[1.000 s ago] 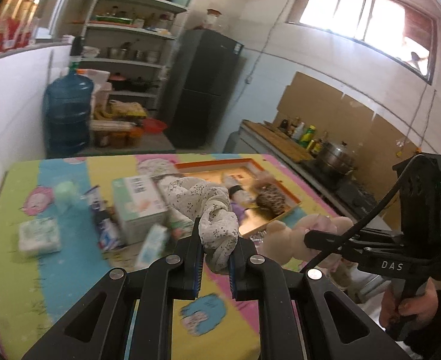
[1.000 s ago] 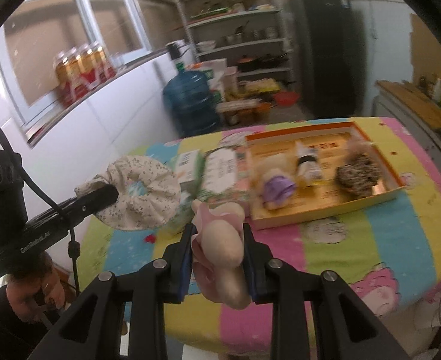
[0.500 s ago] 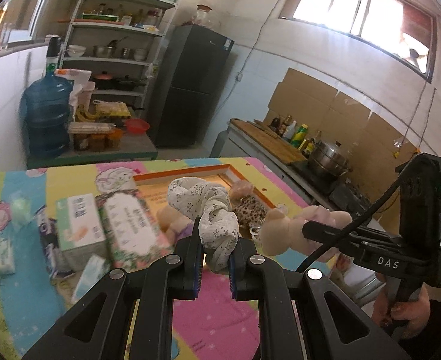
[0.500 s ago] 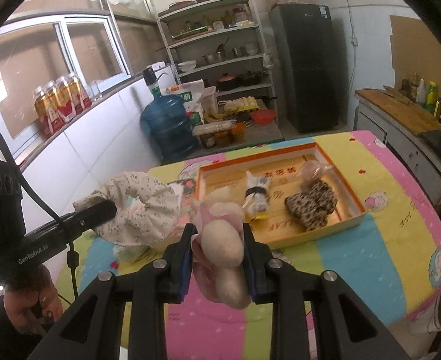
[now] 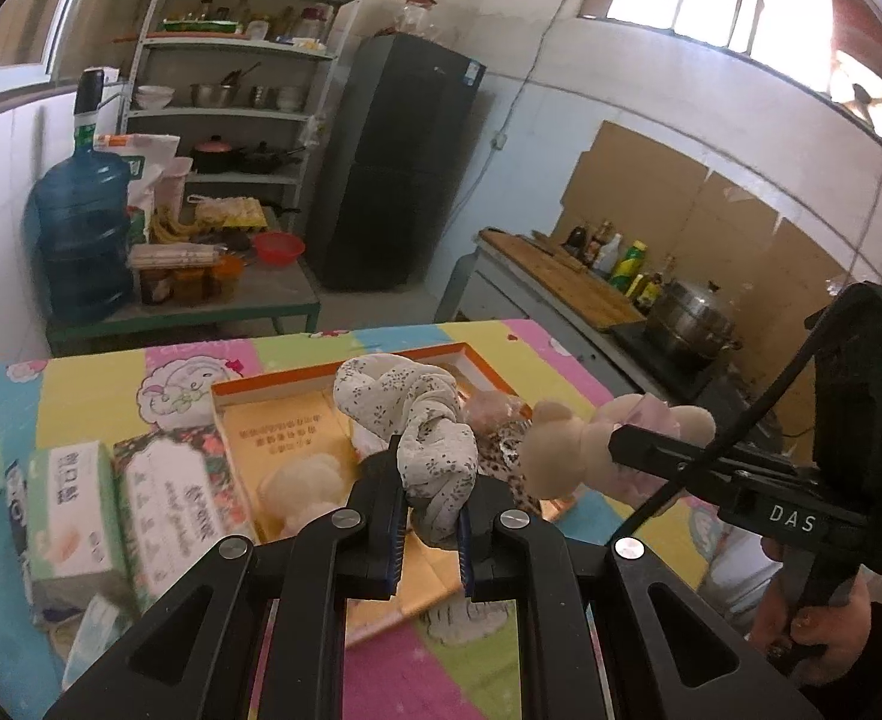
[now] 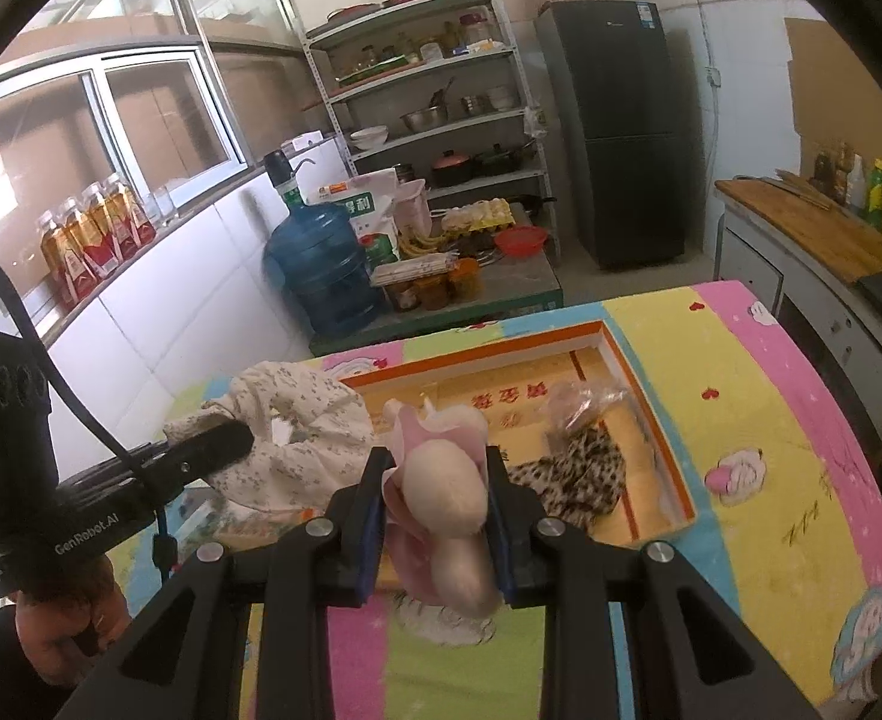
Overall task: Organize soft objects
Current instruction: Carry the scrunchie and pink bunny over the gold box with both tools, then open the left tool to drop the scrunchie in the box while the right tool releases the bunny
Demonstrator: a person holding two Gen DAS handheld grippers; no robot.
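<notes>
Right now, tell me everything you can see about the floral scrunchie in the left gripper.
The floral scrunchie is a ruffled ring of pale cream cloth with a small dark flower print, soft and gathered. The left gripper is shut on one bunched part of it; the rest loops up and away from the fingers. It hangs in the air above the orange tray on the colourful tablecloth, touching only the gripper. From the right wrist view it drapes wide and floppy.
</notes>
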